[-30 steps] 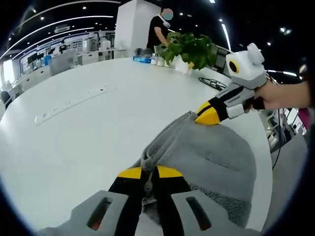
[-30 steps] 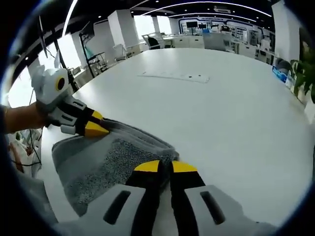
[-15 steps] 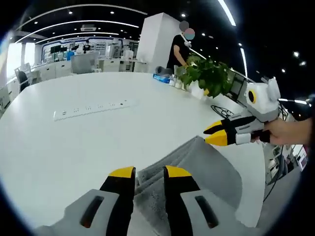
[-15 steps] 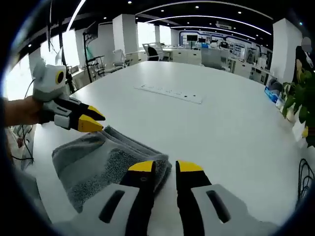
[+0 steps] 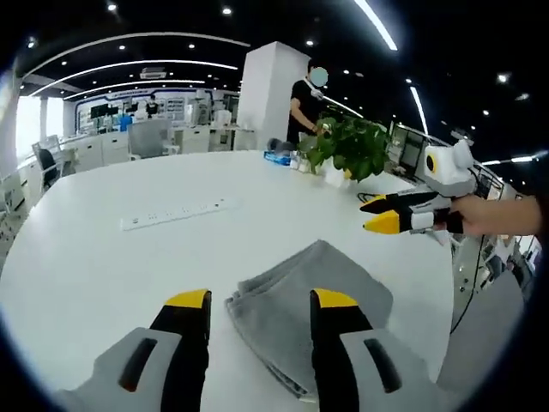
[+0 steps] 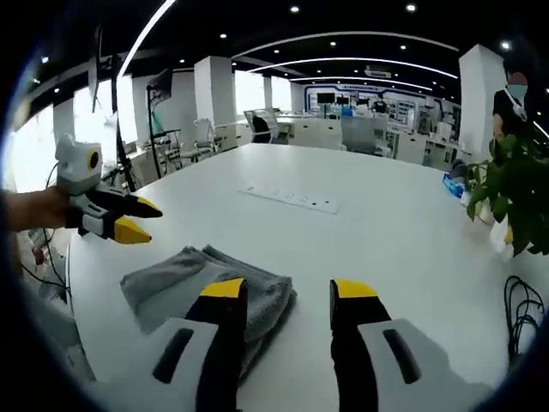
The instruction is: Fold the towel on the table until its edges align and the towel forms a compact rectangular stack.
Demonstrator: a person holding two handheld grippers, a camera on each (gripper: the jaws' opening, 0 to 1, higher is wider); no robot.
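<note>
Grey terry cloth, a folded towel (image 5: 300,296), lies in a compact stack of several layers on the large round white table (image 5: 129,275), close to the table's near edge. In the left gripper view, the left gripper (image 5: 262,300) with its yellow-tipped black jaws hangs above the table with its jaws spread wide, nothing between them; the towel's near corner shows through the gap, below the jaws and apart from them. The right gripper (image 5: 377,215) enters this view from the right, held in a person's hand (image 5: 493,215), lifted clear of the towel, its two yellow tips slightly parted and gripping nothing. In the right gripper view, the towel (image 6: 197,279) sits partly behind the left jaw of the right gripper (image 6: 287,287), whose jaws stand wide apart and empty. The left gripper (image 6: 133,219) appears at the left of that view, raised over the table edge beyond the towel, tips parted. A long white power strip (image 6: 287,197) lies flat farther across the table, well apart from the towel. A green leafy potted plant (image 5: 352,150) stands at the far side of the table, with a person in a black top (image 5: 304,99) behind it beside a white pillar (image 5: 270,94). A black cable (image 6: 523,313) trails along the table near the right edge of the right gripper view.
</note>
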